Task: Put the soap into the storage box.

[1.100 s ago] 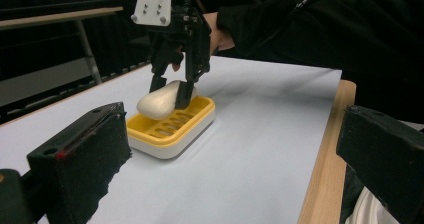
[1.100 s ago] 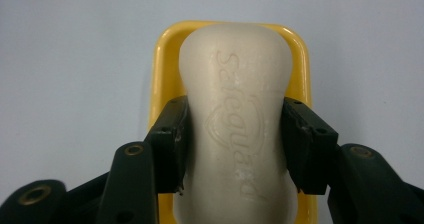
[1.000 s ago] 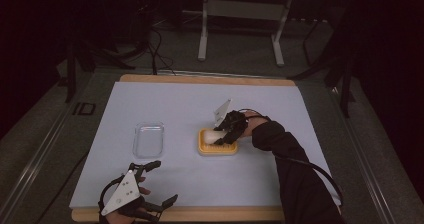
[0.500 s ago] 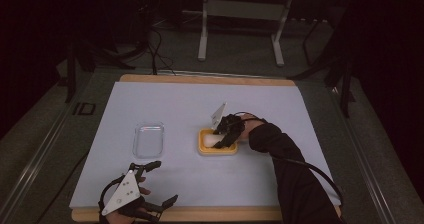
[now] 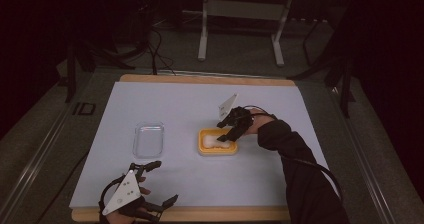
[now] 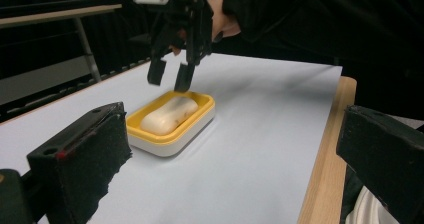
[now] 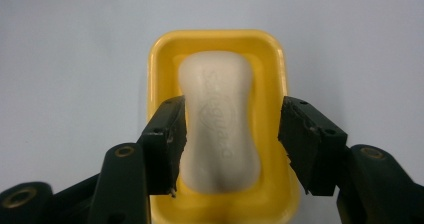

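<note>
High view: the desk (image 5: 165, 104) is lying under a pale blue-white sheet, a wooden edge showing at front and back. The room around it is sitting dark; a metal stand's legs (image 5: 240, 34) and loose cables (image 5: 155, 54) are resting on the floor beyond. A clear plastic lid (image 5: 149, 139) is lying on the sheet left of centre, apart from the yellow soap dish (image 5: 218, 148). The right gripper (image 5: 229, 132) is hovering over the dish, pointing down. The left gripper (image 5: 159, 184) is resting near the front edge, well apart from the dish, its jaws standing wide open with nothing between them.

Left gripper view: the dish is sitting flat on the sheet, yellow rim over a white base (image 6: 175, 141). The soap bar (image 6: 162, 116) is lying inside it, cream-white with a brownish smear at one end. The right gripper's jaws are hanging just above the dish's far end, clear of the bar.

Right gripper view: the bar is showing a waisted oval shape with an embossed brand word along its length. The right gripper's jaws have just been opening; they are standing either side of the bar, above it, not pressing on it.
</note>
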`<act>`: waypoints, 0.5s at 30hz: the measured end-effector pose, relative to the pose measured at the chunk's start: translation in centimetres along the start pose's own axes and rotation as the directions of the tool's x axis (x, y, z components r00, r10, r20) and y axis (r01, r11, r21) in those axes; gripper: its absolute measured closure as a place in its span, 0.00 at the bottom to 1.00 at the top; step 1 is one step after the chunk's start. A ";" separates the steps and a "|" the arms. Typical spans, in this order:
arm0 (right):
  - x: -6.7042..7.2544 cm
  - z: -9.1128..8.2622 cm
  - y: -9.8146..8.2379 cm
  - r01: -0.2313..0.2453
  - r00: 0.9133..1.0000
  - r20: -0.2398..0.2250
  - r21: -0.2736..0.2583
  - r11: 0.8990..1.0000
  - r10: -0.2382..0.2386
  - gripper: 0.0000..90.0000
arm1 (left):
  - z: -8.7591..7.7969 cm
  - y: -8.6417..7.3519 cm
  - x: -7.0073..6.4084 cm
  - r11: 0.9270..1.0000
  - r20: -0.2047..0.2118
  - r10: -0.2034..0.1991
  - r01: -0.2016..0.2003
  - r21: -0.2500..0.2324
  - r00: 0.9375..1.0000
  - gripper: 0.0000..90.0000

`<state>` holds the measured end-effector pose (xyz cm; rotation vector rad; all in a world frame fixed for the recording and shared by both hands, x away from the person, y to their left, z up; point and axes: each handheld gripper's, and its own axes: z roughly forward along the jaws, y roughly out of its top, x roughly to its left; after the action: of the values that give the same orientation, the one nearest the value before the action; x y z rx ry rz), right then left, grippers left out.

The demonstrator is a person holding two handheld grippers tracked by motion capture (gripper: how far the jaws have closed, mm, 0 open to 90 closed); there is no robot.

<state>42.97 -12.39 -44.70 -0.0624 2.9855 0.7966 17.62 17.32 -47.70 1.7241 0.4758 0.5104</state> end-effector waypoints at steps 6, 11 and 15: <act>0.9 -1.1 -0.3 -0.055 0.994 0.093 -0.011 0.998 0.056 0.30 | 0.0 0.0 0.0 1.000 -0.001 0.002 -0.002 0.003 1.000 0.01; 1.3 -1.5 -0.9 -0.114 0.978 0.174 -0.015 0.993 0.115 0.12 | 0.1 0.0 0.0 1.000 -0.002 0.001 -0.001 0.004 1.000 0.01; 1.3 -1.8 -1.6 -0.185 0.964 0.189 -0.027 0.982 0.186 0.12 | 0.1 0.0 0.0 1.000 -0.001 0.000 0.000 0.005 1.000 0.01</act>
<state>41.68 -14.71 -43.98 0.2816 2.8346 0.7831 17.65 17.21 -47.75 1.7284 0.4778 0.5108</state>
